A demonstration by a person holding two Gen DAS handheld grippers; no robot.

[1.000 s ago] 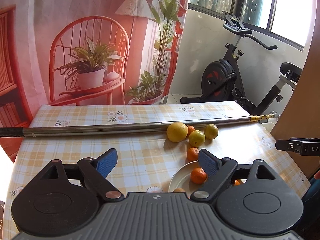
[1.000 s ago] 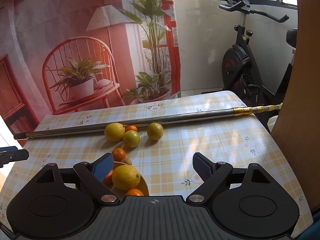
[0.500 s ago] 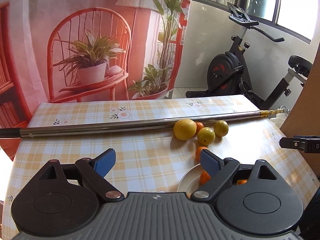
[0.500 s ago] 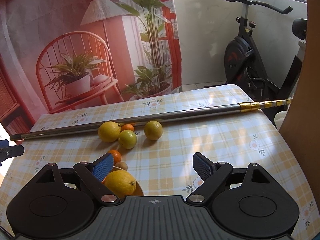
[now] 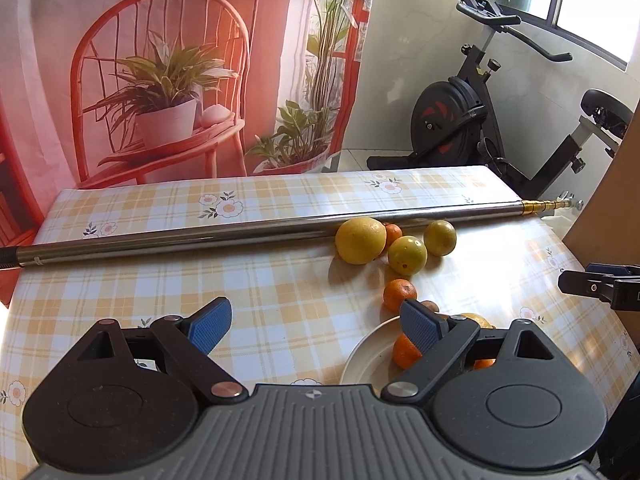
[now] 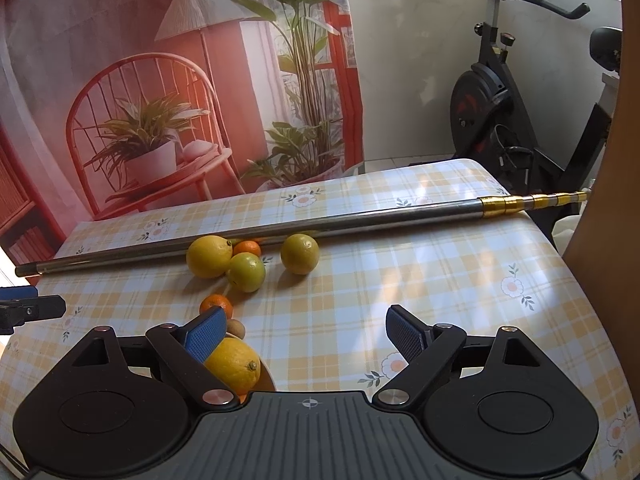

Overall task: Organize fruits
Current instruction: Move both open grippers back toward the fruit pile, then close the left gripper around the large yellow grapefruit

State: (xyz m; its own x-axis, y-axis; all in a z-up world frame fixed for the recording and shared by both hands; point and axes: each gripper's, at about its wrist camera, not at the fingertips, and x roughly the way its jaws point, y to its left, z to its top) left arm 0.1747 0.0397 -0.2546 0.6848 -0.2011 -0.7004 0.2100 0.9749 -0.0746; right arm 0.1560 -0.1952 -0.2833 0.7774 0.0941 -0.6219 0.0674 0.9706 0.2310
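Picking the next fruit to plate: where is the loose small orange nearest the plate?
The small orange sits on the tablecloth just beyond the white plate, nearer than the yellow-green citrus; in the right wrist view it is left of centre.

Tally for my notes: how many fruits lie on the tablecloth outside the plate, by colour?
yellow fruit, large: 1
yellow-green fruits: 2
orange fruits: 2
brown fruit, small: 1, at the rim of the plate; on or off it is unclear
Total: 5 clearly off the plate, 6 with the brown one
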